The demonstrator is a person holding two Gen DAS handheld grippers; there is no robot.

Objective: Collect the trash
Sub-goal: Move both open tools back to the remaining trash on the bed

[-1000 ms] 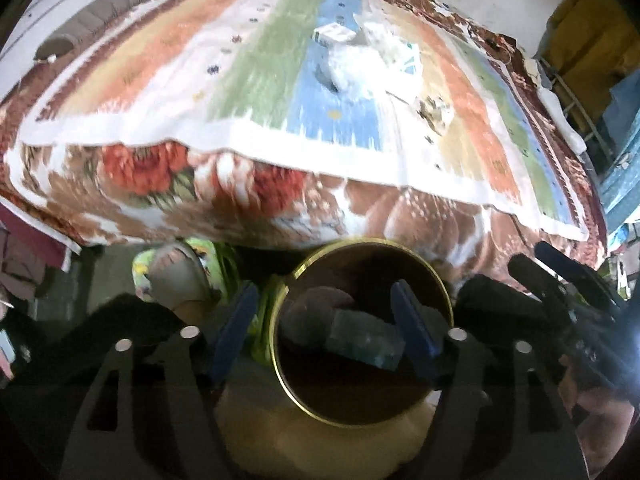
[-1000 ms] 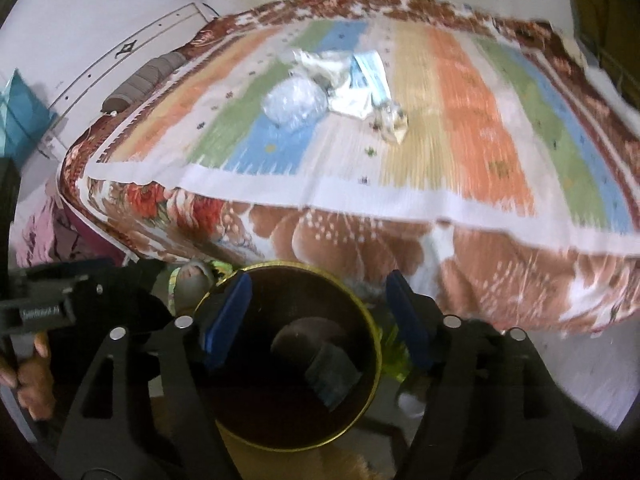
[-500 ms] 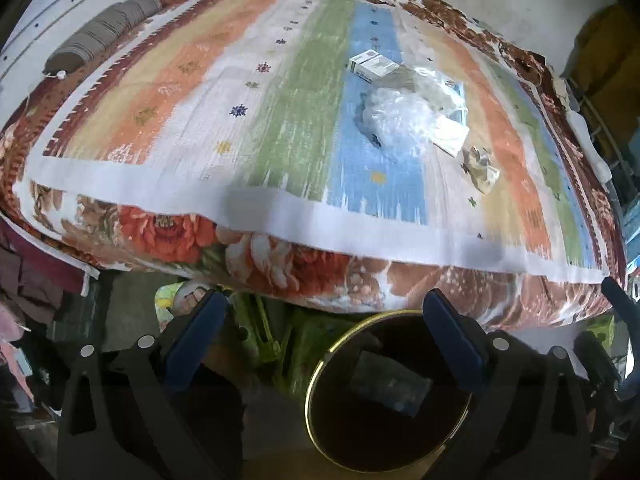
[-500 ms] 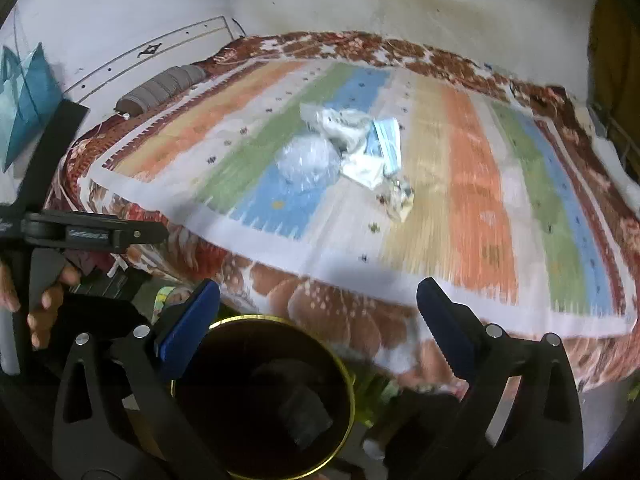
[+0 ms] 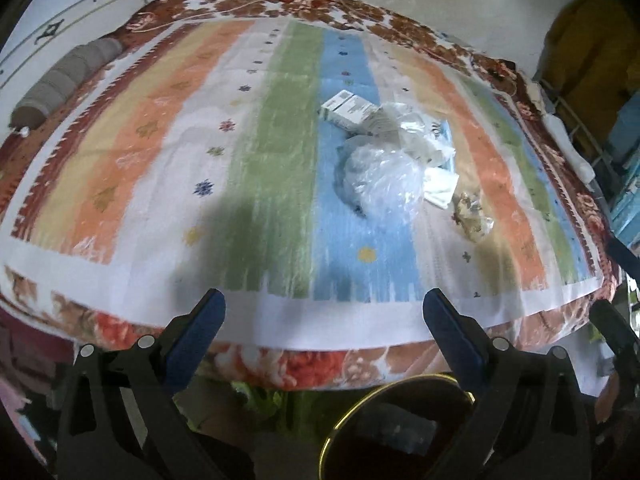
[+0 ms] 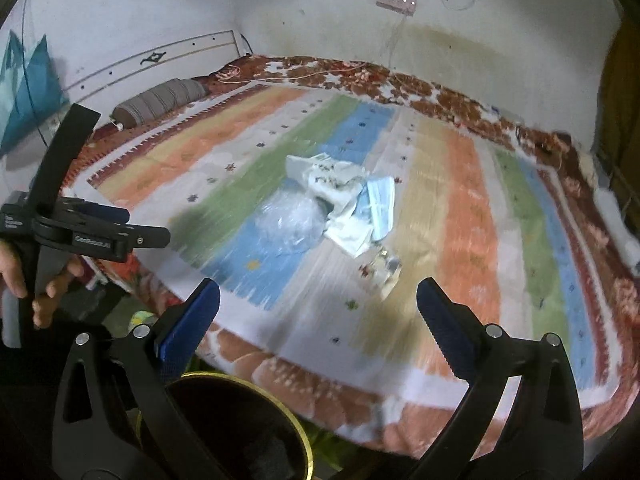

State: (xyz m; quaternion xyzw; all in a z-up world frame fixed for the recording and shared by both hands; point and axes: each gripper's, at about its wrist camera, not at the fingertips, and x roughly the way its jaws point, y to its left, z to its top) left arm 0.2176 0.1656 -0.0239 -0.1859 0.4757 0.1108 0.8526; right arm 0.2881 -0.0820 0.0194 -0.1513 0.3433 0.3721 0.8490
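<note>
A heap of trash lies on the striped bed cover [image 5: 160, 184]. In the heap are a small white box [image 5: 348, 110], a clear plastic bag [image 5: 380, 178], white paper [image 5: 440, 188] and a crumpled wrapper [image 5: 472, 214]. The right wrist view shows the same clear bag [image 6: 288, 220], a white crumpled bag [image 6: 328, 180], a blue face mask [image 6: 380, 204] and the wrapper [image 6: 384, 268]. My left gripper [image 5: 324, 312] and right gripper [image 6: 318, 300] both stand wide open and hold nothing, at the bed's near edge, short of the heap. A dark gold-rimmed bin [image 5: 352, 402] [image 6: 280, 404] sits below them with a pale scrap inside.
A grey bolster [image 6: 160, 100] lies at the bed's far left, by the white wall. A hand [image 6: 52, 284] holds the other tool at the left of the right wrist view. Yellow cloth [image 5: 592, 60] and blue items crowd the right side. A socket strip [image 6: 396, 0] hangs on the wall.
Both grippers' jaws have spread wider and both have moved off the bin toward the bed. The bin has slid to the bottom of both views and the trash heap looks closer.
</note>
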